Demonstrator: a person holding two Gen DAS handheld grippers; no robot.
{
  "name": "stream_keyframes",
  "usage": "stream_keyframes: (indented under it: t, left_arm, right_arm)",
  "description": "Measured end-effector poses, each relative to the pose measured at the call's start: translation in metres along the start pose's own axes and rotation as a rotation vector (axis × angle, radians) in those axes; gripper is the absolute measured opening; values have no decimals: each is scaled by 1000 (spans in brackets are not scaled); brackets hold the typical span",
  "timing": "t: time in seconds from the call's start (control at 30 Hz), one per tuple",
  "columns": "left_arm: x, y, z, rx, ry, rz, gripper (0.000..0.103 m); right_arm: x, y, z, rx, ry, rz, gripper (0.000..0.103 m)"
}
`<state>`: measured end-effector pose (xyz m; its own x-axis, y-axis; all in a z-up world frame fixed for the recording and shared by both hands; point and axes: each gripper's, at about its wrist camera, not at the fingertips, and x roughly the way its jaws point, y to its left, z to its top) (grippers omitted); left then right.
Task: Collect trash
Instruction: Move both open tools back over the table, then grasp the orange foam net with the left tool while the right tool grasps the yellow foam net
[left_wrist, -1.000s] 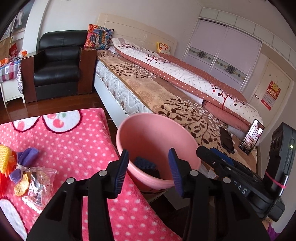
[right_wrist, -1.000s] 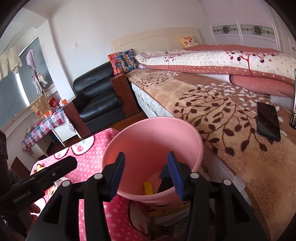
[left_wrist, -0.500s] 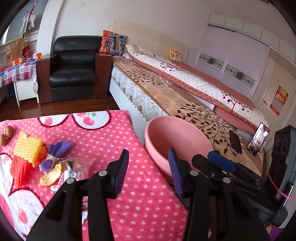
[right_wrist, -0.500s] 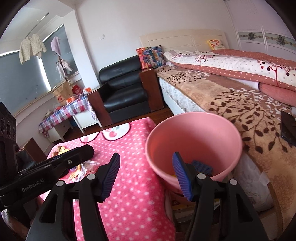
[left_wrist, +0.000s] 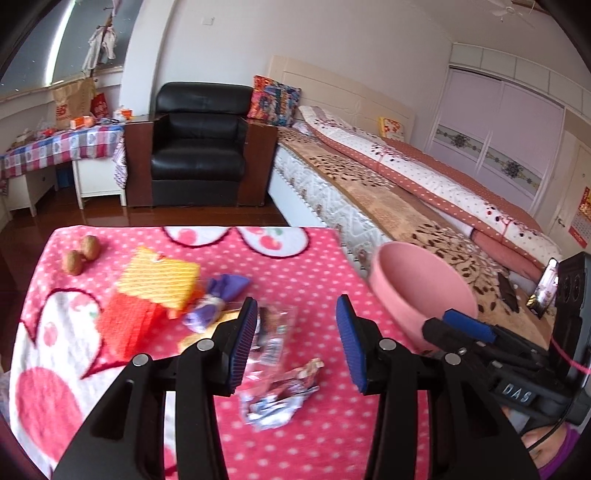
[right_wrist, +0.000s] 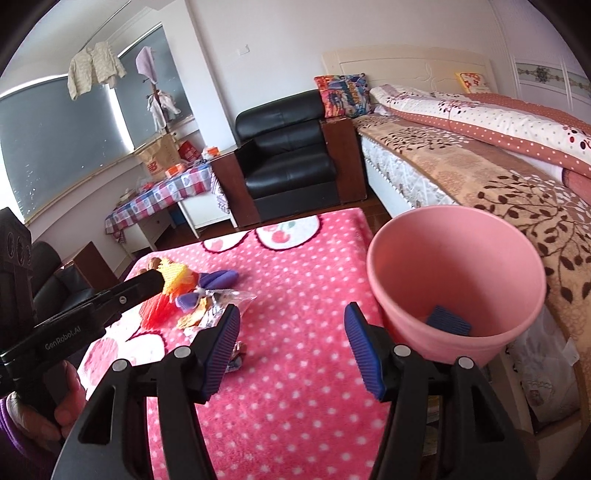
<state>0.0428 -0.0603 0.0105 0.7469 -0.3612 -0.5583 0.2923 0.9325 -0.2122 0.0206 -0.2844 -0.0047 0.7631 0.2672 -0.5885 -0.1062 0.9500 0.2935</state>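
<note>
- Pink dotted blanket (left_wrist: 303, 280): fills the lower centre of both views and carries all the loose trash. It looks soft, so the tips will probably need to press into the pile to get under thin film.
- Pink bucket (right_wrist: 454, 258): stands just off the blanket's edge, centre right in the right wrist view. A dark blue item (right_wrist: 448, 320) lies inside.
- Yellow and orange mesh pieces (left_wrist: 155, 288): centre left, touching a purple wrapper (left_wrist: 218, 295).
- Left gripper (left_wrist: 297, 341): released, jaws wide, nothing between them. It hangs over a clear plastic bag (left_wrist: 273, 332).
- Right gripper (right_wrist: 291, 354): likewise released and unloaded, bottom centre, beside the bucket.
- Crumpled foil wrapper (left_wrist: 277, 395): bottom centre, nearest the left tips. Straddle it squarely and close on the thickest fold.
- Two walnuts (left_wrist: 81, 254): upper left, apart from the trash.
</note>
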Motion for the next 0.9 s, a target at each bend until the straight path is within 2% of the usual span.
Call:
stream_keyframes:
  t: [0.43, 0.57, 0.73, 0.9]
  left_arm:
    - [-15, 88, -27, -81, 42, 212, 45]
    - [-8, 98, -29, -88, 61, 226, 45]
    - [13, 93, -28, -39, 105, 245, 45]
    - [37, 91, -27, 24, 147, 315, 45]
  right_arm:
    - [32, 29, -4, -47, 74, 53, 58]
    - [39, 32, -4, -46, 97, 62, 58]
    - [46, 37, -5, -57, 111, 64, 58]
    - [52, 44, -4, -72, 121, 71, 58]
